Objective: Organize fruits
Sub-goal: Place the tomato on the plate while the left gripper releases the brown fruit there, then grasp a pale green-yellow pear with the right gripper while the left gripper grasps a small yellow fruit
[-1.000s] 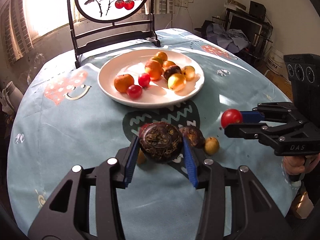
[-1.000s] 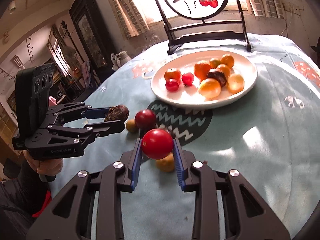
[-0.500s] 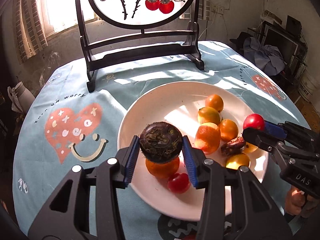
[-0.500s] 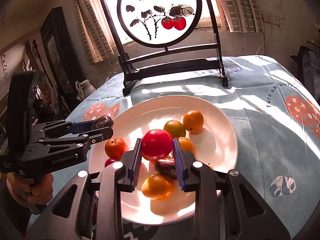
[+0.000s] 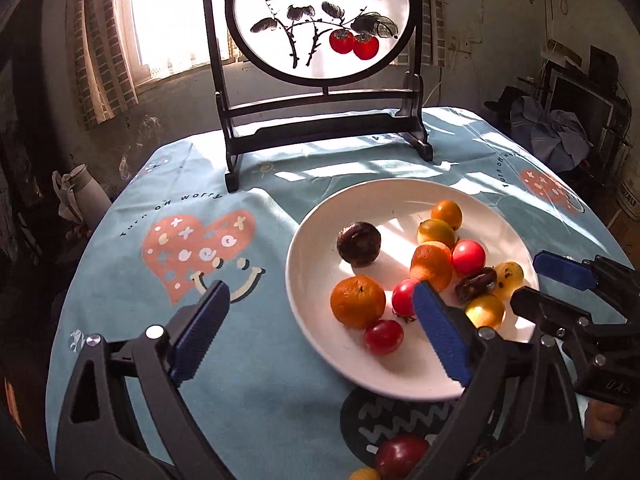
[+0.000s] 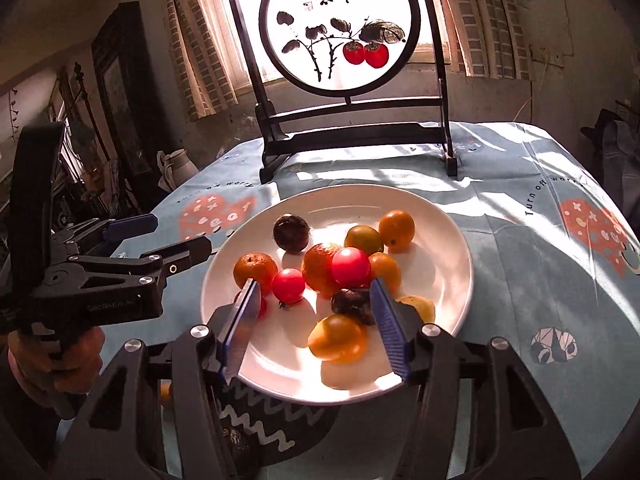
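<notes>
On the white plate (image 5: 316, 280), which sits in front of the dark wooden picture stand (image 5: 320, 128) on the blue tablecloth (image 5: 260, 380), most of the fruit is already gathered: a dark round fruit (image 5: 359, 244) lies alone on the stand side of the plate, an orange mandarin (image 5: 357, 301) sits toward the plate's near edge, and a bright red tomato (image 6: 351, 267) rests on top of the pile of orange and yellow fruit in the middle of the plate. The job looks well along but not finished. Off the plate, just past its near rim, a dark red fruit (image 5: 401, 458) and a small yellow one (image 5: 364, 475) lie on the cloth and seem to be what is left to collect.

The left gripper (image 5: 320, 334) hovers over the plate's near left edge with its jaws opening, spread wide and released; nothing sits between its blue pads (image 5: 198, 334). The right gripper (image 6: 316, 330) hangs over the near side of the plate with its jaws opening too, parted to a middling gap. Fruit shows between its pads, but they press on none of it.
</notes>
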Motion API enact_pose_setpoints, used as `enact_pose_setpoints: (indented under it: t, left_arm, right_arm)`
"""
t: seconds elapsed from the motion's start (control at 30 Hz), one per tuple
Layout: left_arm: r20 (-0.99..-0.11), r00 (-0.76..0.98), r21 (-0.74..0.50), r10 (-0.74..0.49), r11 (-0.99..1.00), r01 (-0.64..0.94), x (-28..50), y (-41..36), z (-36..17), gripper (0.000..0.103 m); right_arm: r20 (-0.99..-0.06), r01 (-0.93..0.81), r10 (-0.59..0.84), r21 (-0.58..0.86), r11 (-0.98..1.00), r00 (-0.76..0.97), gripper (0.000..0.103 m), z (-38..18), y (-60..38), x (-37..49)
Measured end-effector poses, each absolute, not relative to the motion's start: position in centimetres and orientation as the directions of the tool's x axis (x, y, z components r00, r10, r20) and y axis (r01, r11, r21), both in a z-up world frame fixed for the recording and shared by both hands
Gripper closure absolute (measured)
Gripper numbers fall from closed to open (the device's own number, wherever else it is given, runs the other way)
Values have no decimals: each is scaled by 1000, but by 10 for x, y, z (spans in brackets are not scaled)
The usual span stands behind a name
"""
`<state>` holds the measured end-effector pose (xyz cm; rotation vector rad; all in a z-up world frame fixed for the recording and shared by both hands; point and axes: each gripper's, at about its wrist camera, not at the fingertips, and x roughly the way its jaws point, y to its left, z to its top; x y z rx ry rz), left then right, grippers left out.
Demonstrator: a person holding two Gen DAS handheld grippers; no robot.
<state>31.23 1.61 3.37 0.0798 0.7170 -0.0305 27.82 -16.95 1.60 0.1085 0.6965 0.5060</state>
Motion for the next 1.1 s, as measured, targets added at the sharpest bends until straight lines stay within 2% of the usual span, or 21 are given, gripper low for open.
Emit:
enact_pose_setpoints:
  t: [0.23, 0.37, 0.5, 0.67, 0.9, 1.1]
  left_arm:
    - [-605, 795, 76, 49, 997, -4, 245, 30, 24, 4]
    - [-655, 754, 44, 49, 999, -27, 230, 43, 6, 3]
    - [-669, 736, 41, 107, 993, -107, 226, 60, -4, 3]
    - [-691, 721, -50, 50, 992, -118, 226, 76, -5, 3]
    - [-687, 724, -48, 56, 991, -123, 221, 79, -4, 3]
    - [-697, 716, -94, 35, 986, -139, 221, 88, -6, 3]
  right_arm:
    - [-565, -429, 476, 225, 875, 674, 45, 8, -173, 224]
    - [-592, -438, 450, 176, 882, 668, 45, 2, -168, 207]
    - [-619, -439, 439, 165, 883, 651, 45, -5, -163, 202]
    - [-657, -466, 473, 203, 861, 587, 45, -11, -160, 200]
    - [-717, -498, 515, 267, 825, 470, 45, -24, -157, 189]
    - [-756, -572, 492, 191, 798, 433, 45, -30, -143, 168]
